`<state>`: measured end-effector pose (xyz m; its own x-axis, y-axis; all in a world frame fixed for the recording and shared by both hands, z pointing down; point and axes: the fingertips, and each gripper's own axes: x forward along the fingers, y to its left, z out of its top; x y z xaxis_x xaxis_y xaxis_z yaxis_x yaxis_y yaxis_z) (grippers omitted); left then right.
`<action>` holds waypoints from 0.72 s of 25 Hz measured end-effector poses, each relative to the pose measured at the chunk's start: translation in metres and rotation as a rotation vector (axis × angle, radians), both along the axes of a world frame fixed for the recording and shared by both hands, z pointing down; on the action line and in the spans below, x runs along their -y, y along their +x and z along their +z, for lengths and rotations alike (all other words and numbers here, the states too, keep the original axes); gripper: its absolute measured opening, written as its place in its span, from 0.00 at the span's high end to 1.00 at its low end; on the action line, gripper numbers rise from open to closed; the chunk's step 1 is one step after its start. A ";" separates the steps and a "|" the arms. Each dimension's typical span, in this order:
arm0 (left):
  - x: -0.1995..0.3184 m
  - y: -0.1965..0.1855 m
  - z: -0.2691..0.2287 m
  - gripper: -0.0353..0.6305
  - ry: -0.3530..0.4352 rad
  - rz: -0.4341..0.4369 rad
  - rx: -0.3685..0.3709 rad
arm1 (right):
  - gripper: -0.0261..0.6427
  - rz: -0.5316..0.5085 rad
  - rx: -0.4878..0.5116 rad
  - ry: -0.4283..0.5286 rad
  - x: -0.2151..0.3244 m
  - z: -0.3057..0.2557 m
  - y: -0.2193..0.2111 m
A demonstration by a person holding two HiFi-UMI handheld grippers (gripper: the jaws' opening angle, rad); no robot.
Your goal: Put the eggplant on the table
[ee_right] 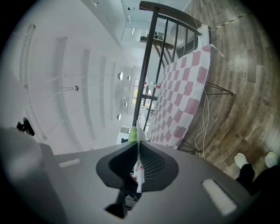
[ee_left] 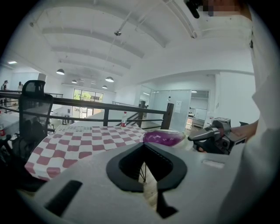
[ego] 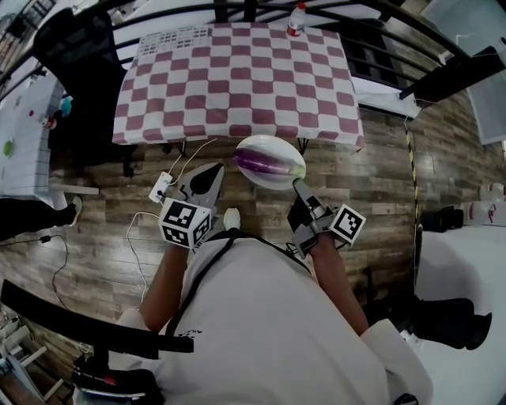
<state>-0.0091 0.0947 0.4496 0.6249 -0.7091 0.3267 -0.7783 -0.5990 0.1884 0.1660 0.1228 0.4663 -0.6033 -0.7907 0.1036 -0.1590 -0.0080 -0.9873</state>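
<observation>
While the right gripper (ego: 300, 186) is clenching the rim of the round white plate (ego: 270, 141), the glossy purple eggplant (ego: 266, 163) is lying on that plate, near the edge of the table with the red-and-white checked cloth (ego: 237, 79). The left gripper (ego: 212, 172) is hanging beside the plate, its jaws pressed together on nothing.

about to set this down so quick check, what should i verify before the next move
1. Right gripper grips the plate: ok, jaws shut on its rim.
2. Eggplant lies on the plate: ok.
3. Plate over the table: not ok, it hangs short of the near edge, above the floor.
4. Landing spot free: ok, the near half shows only cloth; a bottle stands at the far edge.
5. Left gripper clear of the plate: ok, jaws shut, empty.
6. Plate level: cannot tell.
</observation>
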 end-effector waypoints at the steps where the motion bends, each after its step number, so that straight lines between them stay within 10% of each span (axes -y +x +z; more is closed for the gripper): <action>1: 0.004 -0.005 0.000 0.94 -0.001 0.002 -0.001 | 0.92 0.002 0.000 -0.001 0.004 0.000 -0.005; 18: 0.065 -0.078 0.010 0.94 0.001 0.021 -0.021 | 0.92 0.012 -0.007 0.000 0.063 0.000 -0.076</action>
